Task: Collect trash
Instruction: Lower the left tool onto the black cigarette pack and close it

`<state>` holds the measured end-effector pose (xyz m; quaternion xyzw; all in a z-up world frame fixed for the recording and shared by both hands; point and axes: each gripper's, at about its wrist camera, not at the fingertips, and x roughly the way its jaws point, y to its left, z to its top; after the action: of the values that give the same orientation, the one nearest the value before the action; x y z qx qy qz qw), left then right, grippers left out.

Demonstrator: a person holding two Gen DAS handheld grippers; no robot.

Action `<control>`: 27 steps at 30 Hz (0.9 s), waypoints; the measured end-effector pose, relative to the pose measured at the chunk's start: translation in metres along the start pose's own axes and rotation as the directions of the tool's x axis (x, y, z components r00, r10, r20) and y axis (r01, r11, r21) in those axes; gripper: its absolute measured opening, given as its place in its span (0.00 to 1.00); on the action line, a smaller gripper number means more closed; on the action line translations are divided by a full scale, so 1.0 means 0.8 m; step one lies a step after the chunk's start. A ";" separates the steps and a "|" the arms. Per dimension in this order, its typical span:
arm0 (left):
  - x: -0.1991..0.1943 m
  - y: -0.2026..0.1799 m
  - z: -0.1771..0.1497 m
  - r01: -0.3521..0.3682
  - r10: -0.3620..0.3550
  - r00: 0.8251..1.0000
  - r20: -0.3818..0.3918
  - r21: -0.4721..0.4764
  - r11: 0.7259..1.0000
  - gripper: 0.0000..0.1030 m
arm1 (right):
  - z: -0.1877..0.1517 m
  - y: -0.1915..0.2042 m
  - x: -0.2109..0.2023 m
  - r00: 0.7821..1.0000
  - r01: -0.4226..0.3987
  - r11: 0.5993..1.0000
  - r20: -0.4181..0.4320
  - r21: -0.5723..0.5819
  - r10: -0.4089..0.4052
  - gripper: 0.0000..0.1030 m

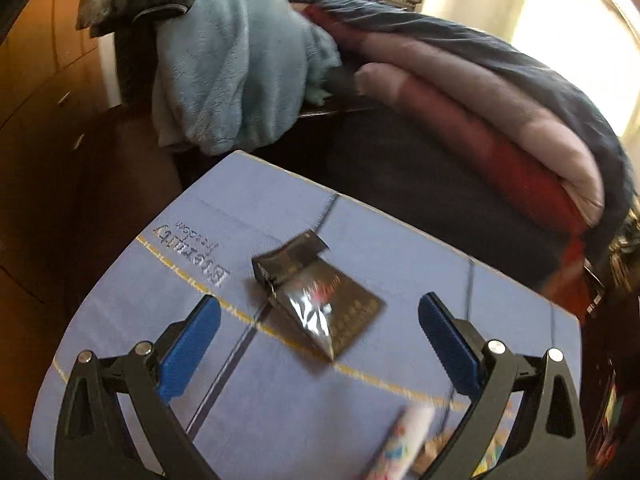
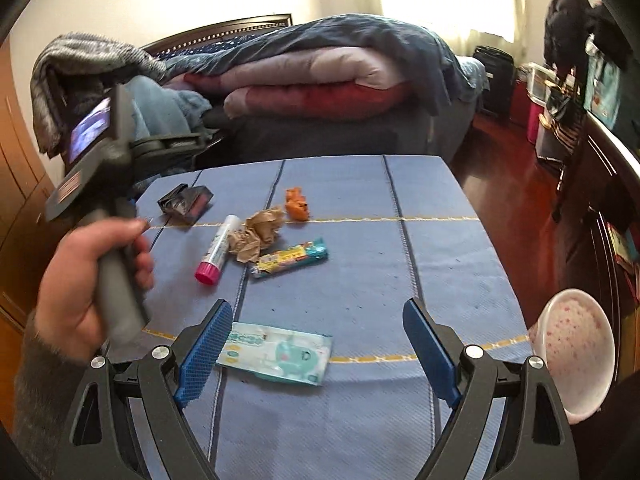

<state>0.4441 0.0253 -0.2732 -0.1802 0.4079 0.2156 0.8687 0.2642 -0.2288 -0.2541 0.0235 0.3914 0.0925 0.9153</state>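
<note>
White speckled bowl (image 2: 576,354) beside table (image 2: 460,240), contents unclear.

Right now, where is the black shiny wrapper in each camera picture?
Left wrist view: the black wrapper lies in the middle, on the blue cloth just ahead of the open left gripper.
Right wrist view: the same wrapper sits far off at the upper left of the cloth, beyond the glue stick.
Shared landmark: the yellow stitched line that runs close by the wrapper in both views.
</note>
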 end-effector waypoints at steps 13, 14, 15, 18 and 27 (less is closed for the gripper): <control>0.079 -0.011 0.008 -0.174 0.160 0.977 -0.138 -0.091 0.981 0.96 | 0.006 0.015 0.019 1.000 -0.007 0.999 -0.019 -0.035 0.006 0.84; 0.080 -0.011 0.007 -0.185 0.171 0.976 -0.137 -0.091 0.979 0.96 | 0.006 0.016 0.020 1.000 -0.009 0.999 -0.020 -0.039 0.008 0.84; 0.082 -0.012 0.007 -0.196 0.183 0.973 -0.138 -0.085 0.977 0.96 | 0.006 0.016 0.021 1.000 -0.011 0.999 -0.021 -0.040 0.010 0.84; 0.091 -0.014 0.007 -0.212 0.198 0.966 -0.163 -0.073 0.974 0.96 | 0.006 0.017 0.022 1.000 -0.017 0.999 -0.021 -0.036 0.016 0.84; 0.089 -0.018 0.006 -0.160 0.157 0.979 -0.128 -0.011 0.987 0.78 | 0.008 0.018 0.025 1.000 -0.016 0.999 -0.024 -0.030 0.015 0.84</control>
<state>0.4955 0.0321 -0.3244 -0.1698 0.4730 0.2767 0.8191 0.2798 -0.2109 -0.2623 0.0115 0.4007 0.1058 0.9100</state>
